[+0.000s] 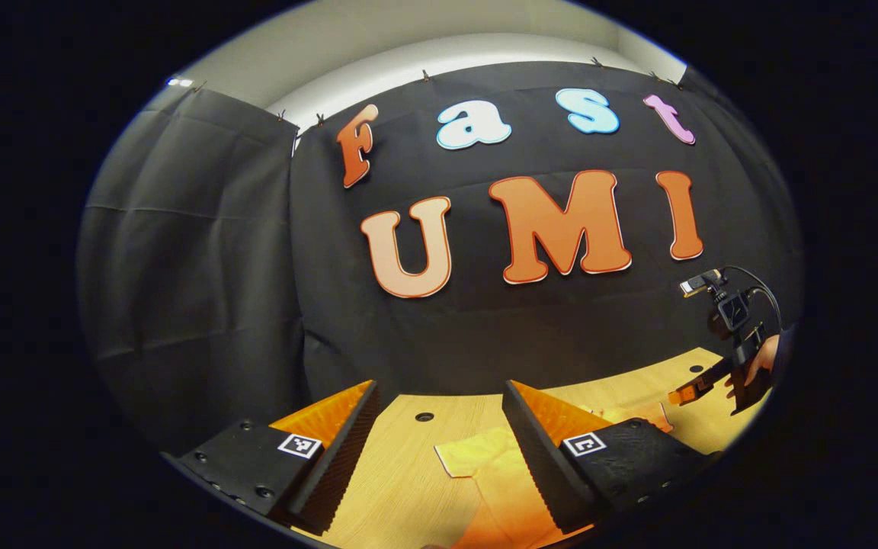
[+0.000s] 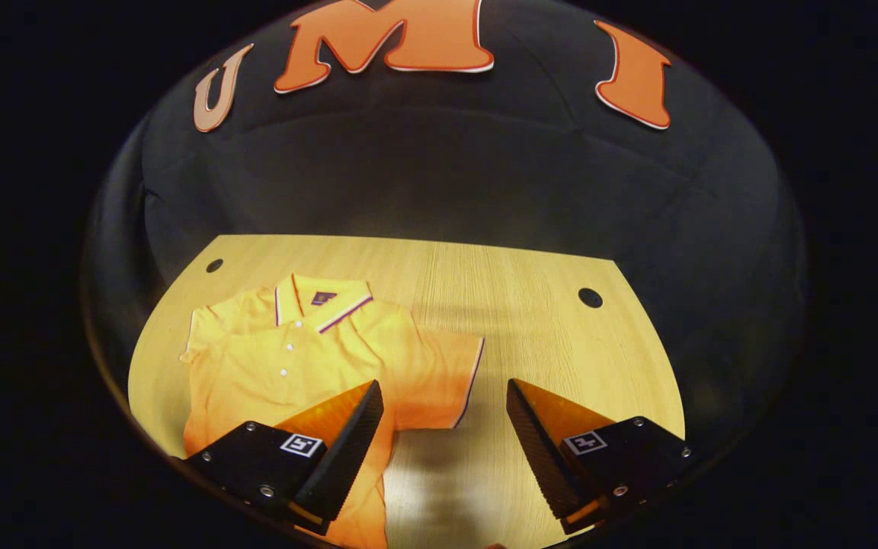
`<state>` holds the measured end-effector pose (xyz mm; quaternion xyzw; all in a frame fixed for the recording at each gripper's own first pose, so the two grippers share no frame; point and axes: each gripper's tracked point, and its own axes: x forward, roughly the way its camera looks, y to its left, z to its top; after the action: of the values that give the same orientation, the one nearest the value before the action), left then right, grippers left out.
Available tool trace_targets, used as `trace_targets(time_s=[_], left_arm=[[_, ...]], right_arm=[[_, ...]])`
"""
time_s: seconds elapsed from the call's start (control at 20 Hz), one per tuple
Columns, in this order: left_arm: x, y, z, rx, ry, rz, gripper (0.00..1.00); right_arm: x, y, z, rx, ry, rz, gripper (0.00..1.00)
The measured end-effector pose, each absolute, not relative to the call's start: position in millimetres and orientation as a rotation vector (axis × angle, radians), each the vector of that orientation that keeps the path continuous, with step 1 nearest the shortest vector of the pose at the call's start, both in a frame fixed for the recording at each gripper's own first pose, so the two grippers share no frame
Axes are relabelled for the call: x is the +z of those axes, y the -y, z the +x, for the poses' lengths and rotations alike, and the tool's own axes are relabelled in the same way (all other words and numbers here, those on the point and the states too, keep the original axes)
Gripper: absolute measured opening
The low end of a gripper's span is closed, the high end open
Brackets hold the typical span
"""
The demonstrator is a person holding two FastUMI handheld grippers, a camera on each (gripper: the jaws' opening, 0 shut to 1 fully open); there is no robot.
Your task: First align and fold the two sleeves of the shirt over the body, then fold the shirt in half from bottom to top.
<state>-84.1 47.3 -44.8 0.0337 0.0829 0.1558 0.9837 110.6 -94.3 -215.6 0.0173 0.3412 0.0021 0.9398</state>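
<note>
The shirt (image 2: 309, 351) lies flat and face up on the bench (image 2: 530, 320), collar toward the booth wall, so both sleeves can be reached from the near edge. In the right gripper view the sleeve (image 2: 447, 374) on the right is spread out to the side, not yet folded; the other sleeve (image 2: 206, 324) seems tucked closer to the body, though I cannot tell whether it is folded. The right tool (image 2: 445, 423) hangs spread above that outstretched sleeve's hem, likely lining up to pinch it. The left tool (image 1: 440, 427) is spread too, empty, low over the shirt's edge, probably ready to take the cloth
</note>
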Motion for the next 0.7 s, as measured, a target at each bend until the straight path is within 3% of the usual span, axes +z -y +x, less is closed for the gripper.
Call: trace_targets(time_s=[0.4,0.7], left_arm=[[-63.4,-60.8,-116.0,0.409,-0.26,0.083,0.99],[-61.2,-74.0,-141.4,0.485,-0.276,0.102,0.99]], right_arm=[[-268.5,99.1,141.3,0.012,-0.892,0.148,0.97],[-311.0,109.3,157.7,-0.015,-1.04,0.148,0.88]])
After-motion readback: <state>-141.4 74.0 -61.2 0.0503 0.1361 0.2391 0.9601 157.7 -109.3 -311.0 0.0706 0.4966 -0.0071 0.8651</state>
